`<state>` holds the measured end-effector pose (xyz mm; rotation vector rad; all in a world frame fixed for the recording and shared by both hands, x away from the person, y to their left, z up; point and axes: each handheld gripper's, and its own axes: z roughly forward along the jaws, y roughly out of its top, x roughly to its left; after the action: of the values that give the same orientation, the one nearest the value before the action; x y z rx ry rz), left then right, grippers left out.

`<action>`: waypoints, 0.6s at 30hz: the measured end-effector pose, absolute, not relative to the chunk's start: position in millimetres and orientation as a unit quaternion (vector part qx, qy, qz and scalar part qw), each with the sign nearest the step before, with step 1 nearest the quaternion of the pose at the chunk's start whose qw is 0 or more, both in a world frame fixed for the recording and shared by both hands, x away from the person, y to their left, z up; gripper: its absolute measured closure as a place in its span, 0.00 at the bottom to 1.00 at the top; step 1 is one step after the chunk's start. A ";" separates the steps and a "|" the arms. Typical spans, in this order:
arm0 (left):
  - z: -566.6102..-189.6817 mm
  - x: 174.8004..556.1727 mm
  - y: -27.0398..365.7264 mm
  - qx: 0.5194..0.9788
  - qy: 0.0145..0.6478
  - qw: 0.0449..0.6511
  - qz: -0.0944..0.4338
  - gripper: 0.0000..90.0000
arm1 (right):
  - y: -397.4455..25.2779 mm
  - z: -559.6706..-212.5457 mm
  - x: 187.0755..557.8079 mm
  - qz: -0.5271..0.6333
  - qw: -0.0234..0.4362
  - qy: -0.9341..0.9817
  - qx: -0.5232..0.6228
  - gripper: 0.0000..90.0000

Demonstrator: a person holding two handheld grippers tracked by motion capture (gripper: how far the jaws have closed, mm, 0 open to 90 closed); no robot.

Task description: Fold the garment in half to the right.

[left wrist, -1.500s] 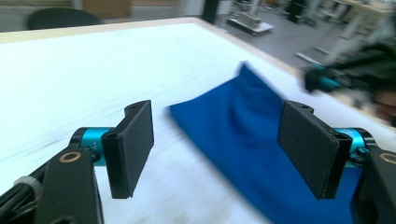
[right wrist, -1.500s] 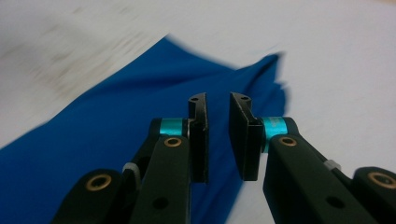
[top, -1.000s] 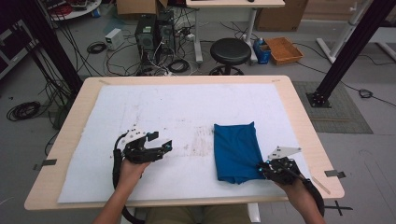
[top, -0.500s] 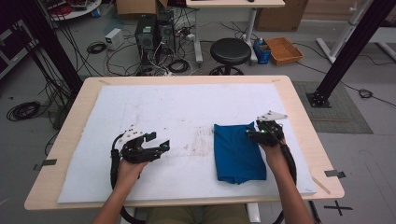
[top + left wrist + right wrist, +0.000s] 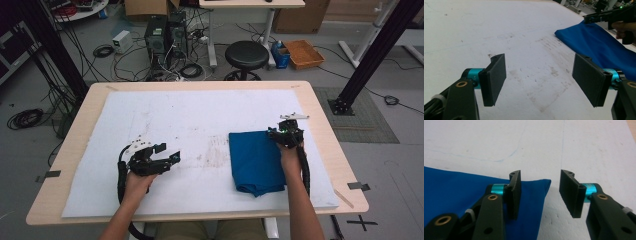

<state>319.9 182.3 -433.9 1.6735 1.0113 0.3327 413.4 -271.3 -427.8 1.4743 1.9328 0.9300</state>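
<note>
Jaws apart, right gripper (image 5: 280, 132) straddles blue cloth (image 5: 256, 161) corner; left gripper (image 5: 167, 154) rests gaping.

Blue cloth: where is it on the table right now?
In the high view the folded blue cloth lies on the white mat's right half, its far right corner under the open right gripper.

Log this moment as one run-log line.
left tool: open, over bare white mat | right tool: open, straddling far right corner of folded blue cloth | cloth: flat, not gripped
</note>
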 end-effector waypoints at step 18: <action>-432.4 318.2 182.7 0.710 0.425 0.544 0.141 0.30 | -196.7 -437.3 297.5 0.367 0.050 0.881 0.293 0.90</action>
<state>318.2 182.7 -432.4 1.6842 1.0073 0.3350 297.5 -196.7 -437.3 0.8908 2.6842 1.1189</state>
